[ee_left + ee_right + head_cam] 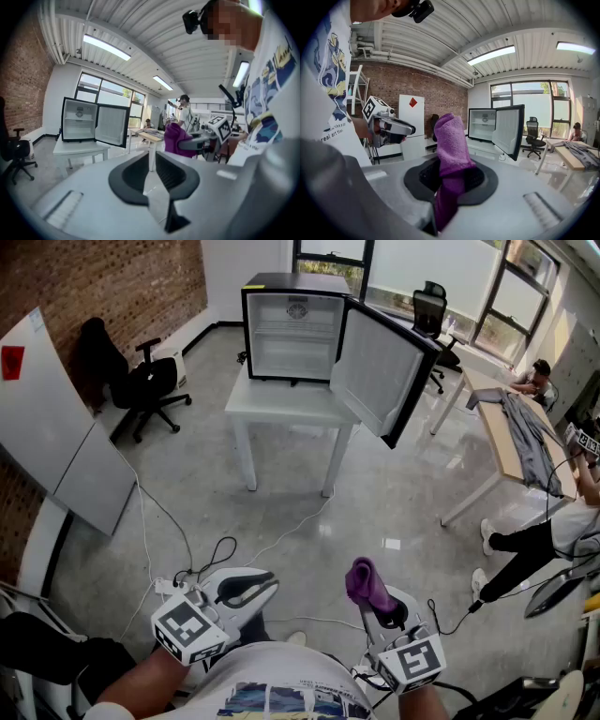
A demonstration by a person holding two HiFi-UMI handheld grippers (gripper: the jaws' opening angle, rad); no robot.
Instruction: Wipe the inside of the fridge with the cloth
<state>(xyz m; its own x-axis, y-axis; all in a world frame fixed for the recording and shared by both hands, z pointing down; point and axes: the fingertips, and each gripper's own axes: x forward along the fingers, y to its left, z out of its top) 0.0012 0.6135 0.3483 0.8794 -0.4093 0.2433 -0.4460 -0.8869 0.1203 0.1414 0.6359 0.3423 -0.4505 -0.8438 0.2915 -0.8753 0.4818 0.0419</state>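
Two jaws of the right gripper (450,177) pinch a purple cloth (450,138), whose folded top stands up above the black pads while a tail hangs down through the gap behind them. In the head view the cloth sticks up and forward out of that gripper, low and right of centre.

The left gripper (150,174) has its jaws drawn close, with only a narrow slit between the pads and nothing in it. It sits to the left of the right gripper, apart from it, at about the same level. Both are held close in front of the person's body, pointing forward, with their marker cubes nearest the chest. A bare left forearm (136,688) shows at the bottom edge.

Well ahead of both grippers, across a wide stretch of polished grey floor (375,512), the small black fridge (292,326) stands on a white table (281,401). Its door (380,371) is swung wide to the right and overhangs the table's right edge, leaving the white interior facing the person. Neither gripper nor the cloth is near it.

Cables (217,554) loop over the floor just ahead of the left gripper. A black office chair (150,382) and a leaning whiteboard (52,423) stand along the brick wall (103,287) on the left. To the right a wooden desk (511,442) stands with people beside it.
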